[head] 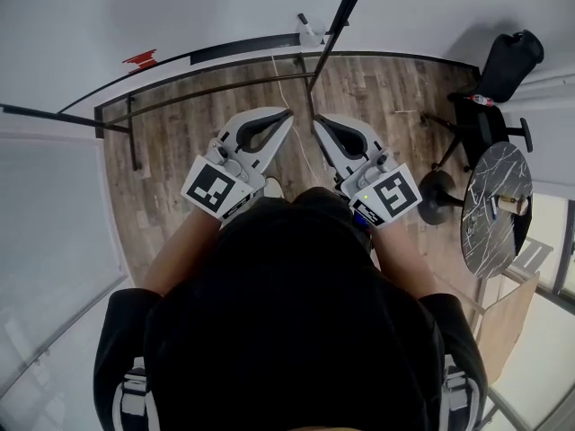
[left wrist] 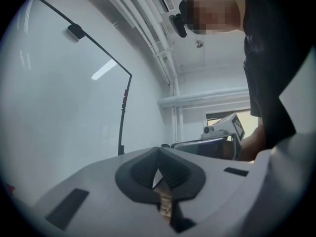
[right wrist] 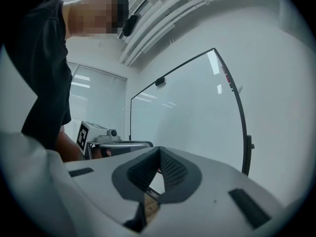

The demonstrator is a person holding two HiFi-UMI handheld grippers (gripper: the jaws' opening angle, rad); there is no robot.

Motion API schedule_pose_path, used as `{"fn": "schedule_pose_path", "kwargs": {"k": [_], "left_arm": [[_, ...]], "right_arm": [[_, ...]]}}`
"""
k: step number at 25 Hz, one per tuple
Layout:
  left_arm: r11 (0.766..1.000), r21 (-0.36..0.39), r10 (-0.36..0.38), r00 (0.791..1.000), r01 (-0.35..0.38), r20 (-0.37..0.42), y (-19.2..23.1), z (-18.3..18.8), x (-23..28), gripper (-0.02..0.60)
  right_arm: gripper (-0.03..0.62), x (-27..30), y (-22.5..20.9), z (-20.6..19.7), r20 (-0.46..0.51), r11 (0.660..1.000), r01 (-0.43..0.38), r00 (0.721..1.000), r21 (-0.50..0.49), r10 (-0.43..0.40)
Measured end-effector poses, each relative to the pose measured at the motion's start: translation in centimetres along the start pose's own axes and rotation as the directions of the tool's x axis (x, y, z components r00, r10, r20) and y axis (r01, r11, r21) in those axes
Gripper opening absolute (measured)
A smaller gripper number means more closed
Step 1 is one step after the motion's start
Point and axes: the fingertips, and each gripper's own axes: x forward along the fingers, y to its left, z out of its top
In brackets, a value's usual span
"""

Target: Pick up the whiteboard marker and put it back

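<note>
- Your left gripper [head: 287,113] and right gripper [head: 316,124] are both clenched on nothing. You hold them level and side by side, probably because no grasp is due yet.
- The marker is probably the red thing [left wrist: 125,98] on the whiteboard [left wrist: 74,122] frame edge, well apart from both grippers, so you likely need to get nearer first.

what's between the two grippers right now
In the head view, only wood floor and a thin white cord show between the left gripper and the right gripper.
</note>
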Motion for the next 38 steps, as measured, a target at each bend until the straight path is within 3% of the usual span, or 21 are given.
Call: {"fn": "schedule_pose_path", "kwargs": {"k": [20, 38], "left_arm": [[0.999, -0.036, 0.036, 0.999, -0.035, 0.005, 6.4, -0.7, 1.3, 0.003], [0.995, -0.03, 0.092, 0.996, -0.092, -0.007, 13.9, -2.3, 10.4, 0.003]], "right_arm": [[-0.005, 5.6, -4.7, -0.4, -0.025, 1.0, 0.007, 1.0, 0.017, -0.007], [-0.005, 10.3, -18.0, -4.2, -0.144, 1.0, 0.021, 0.989, 0.019, -0.018]]}}
